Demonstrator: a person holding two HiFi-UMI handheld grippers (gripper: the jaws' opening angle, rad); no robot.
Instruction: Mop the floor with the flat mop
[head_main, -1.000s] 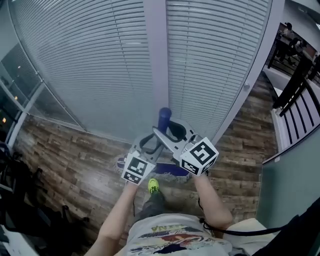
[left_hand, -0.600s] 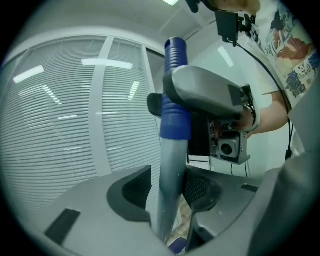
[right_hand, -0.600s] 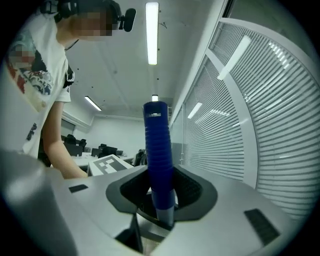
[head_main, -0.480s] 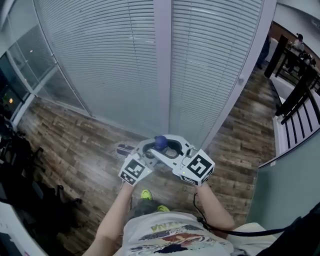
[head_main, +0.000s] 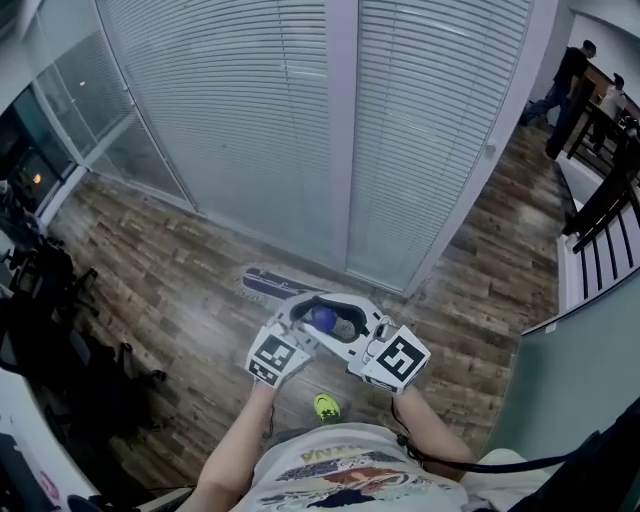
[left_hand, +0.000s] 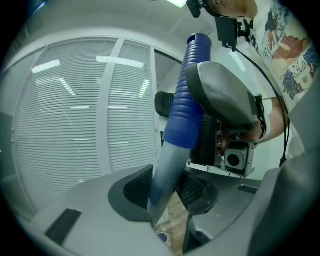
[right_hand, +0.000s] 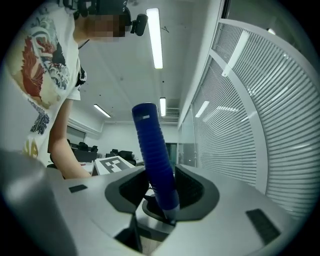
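The person's printed shirt (head_main: 340, 475) and both forearms fill the bottom of the head view, and a yellow-green shoe (head_main: 326, 406) stands on the floor (head_main: 150, 270) just ahead. Above the shoe, the left claw (head_main: 305, 312) and right claw (head_main: 346, 320) meet around the mop handle (head_main: 322, 318), which is seen almost end-on from above.

The left claw's jaws have just been closing and are clenched on the grey shaft (left_hand: 167, 165), below the ribbed blue grip (left_hand: 186, 105). The right claw is clenched on that blue grip higher up.

Just beyond the claws, the mop head (head_main: 268, 283) lies flat on the floor, close to the wall. The floor is dark wood-pattern plank with a dull sheen.

Behind it rises a wall of white slatted blinds (head_main: 230, 120), split by a pale upright post (head_main: 340, 130). Black chairs (head_main: 60, 320) crowd the left edge and a black railing (head_main: 600, 200) runs along the right.

Farthest off, a person (head_main: 572, 70) stands at the upper right. Strip lights (right_hand: 154, 37) line the ceiling.
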